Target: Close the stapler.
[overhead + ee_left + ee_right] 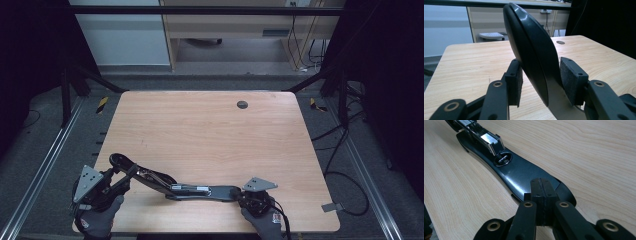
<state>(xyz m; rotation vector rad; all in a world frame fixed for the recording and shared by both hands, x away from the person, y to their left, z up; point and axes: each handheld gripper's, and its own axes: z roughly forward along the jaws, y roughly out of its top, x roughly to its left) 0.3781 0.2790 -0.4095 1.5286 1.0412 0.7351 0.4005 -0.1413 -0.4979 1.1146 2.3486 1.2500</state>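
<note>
Gloved hands come in from the bottom edge of the high view, one at each near corner of the wooden worktop [200,125]. At the left, the left hand [100,220] carries the left claw [116,178], which points to the right and away from the person toward the raised arm of a long black stapler [165,182]. The stapler is swung wide open: its top arm slopes up to the left, and its base lies flat along the near edge of the worktop.

In the left gripper view, the left claw [540,80] has the curved black arm of the stapler [531,50] standing between its two pads. The arm leans against the right pad, while the left pad sits just beside it; whether that pad presses cannot be told.

At the right, the right hand [265,222] holds the right claw [245,196] level, pointing left at the end of the stapler's base. In the right gripper view, the right claw [541,195] is clenched, pads together with nothing between them, and its tip is over the rounded end of the base [524,175]. This view also shows the silver staple channel [486,140] and the small metal plate [503,160] beneath it. No writing can be read on the stapler.
</note>
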